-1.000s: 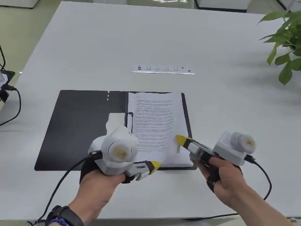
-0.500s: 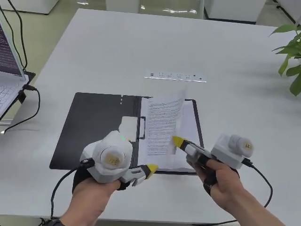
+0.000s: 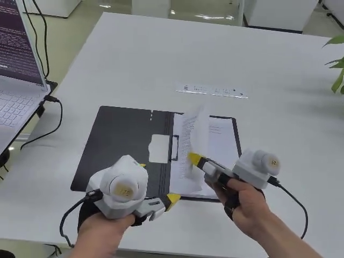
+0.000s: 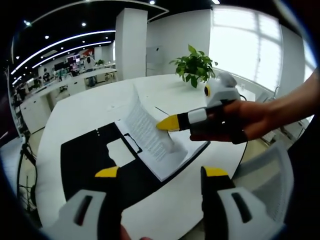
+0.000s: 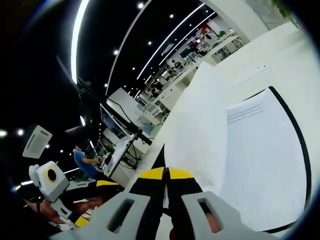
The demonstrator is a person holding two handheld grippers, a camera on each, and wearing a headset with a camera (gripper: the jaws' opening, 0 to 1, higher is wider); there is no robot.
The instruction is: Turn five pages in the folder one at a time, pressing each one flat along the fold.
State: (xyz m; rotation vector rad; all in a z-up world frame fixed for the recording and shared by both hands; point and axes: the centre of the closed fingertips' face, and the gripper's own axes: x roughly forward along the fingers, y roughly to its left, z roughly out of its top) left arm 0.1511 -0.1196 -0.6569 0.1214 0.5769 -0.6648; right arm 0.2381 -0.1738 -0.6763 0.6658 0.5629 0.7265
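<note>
An open black folder (image 3: 118, 145) lies on the white table (image 3: 161, 48) with a stack of printed pages on its right half. My right gripper (image 3: 193, 158) is shut on the lower edge of the top page (image 3: 196, 131), which stands lifted and curled above the stack. In the right gripper view the yellow tips (image 5: 166, 174) are closed on that page (image 5: 200, 130), with the page beneath it (image 5: 265, 150) lying flat. My left gripper (image 3: 171, 199) hovers open at the folder's near edge, holding nothing. From the left gripper view (image 4: 161, 172), the raised page (image 4: 145, 130) is ahead.
A laptop (image 3: 16, 64) stands off the table's left side with a cable (image 3: 48, 123) trailing below it. A power strip (image 3: 212, 90) lies just beyond the folder. Plant leaves (image 3: 338, 75) show at the far right.
The top page has risen from lying flat to standing upright, carried leftward by the right gripper. The left gripper stays near the folder's front edge. The head camera has shifted.
</note>
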